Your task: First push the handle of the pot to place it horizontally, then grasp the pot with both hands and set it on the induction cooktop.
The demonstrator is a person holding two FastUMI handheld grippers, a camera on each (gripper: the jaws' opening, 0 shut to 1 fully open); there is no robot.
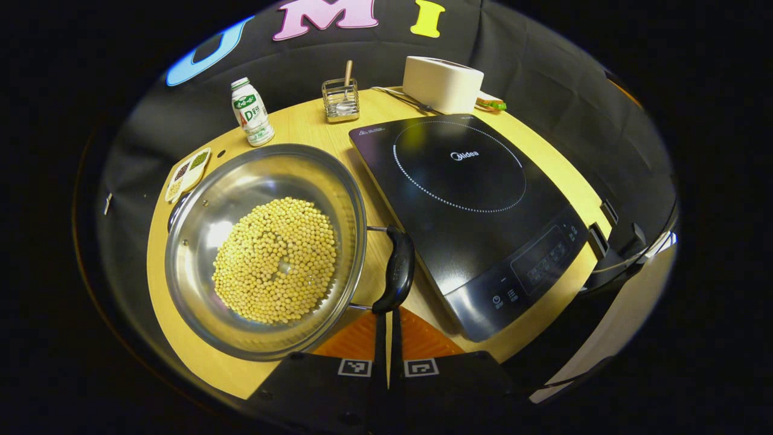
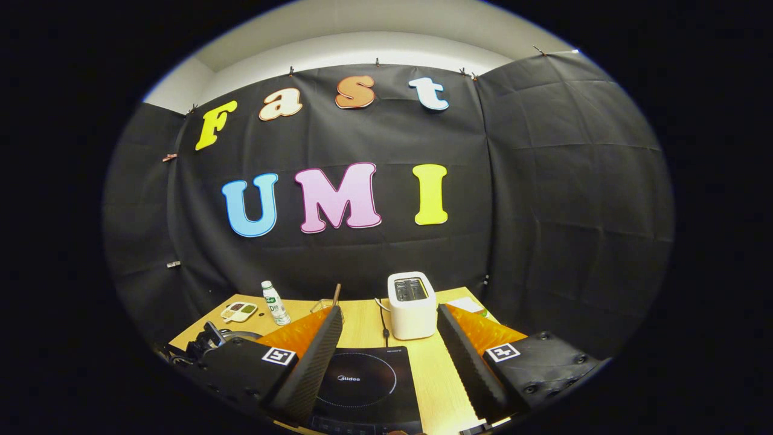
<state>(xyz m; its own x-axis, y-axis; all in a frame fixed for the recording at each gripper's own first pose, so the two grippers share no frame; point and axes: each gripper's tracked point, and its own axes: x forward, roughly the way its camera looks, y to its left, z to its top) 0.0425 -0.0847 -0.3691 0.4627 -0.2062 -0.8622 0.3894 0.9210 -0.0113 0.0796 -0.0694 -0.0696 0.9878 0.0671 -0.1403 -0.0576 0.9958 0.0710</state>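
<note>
In the left gripper view, a divided snack dish (image 1: 188, 173) is seen at the counter's (image 1: 302, 124) far left edge, with a small drink bottle (image 1: 251, 112) just beside it toward the back. The steel pot (image 1: 266, 251), filled with soybeans (image 1: 275, 260), is set on the left part of the counter, just beside the induction cooktop (image 1: 468, 211) and off it. The pot's black handle (image 1: 397, 269) is turned toward the cooktop. The left tool (image 1: 387, 338) is held with its fingers together, tips right at the handle's near end; whether contact is made cannot be told. A wire holder (image 1: 340, 99) and a white toaster (image 1: 442, 83) are placed along the back edge. In the right gripper view, the right tool (image 2: 386, 356) is held with its fingers wide apart above the cooktop (image 2: 362, 380), nothing between them.
</note>
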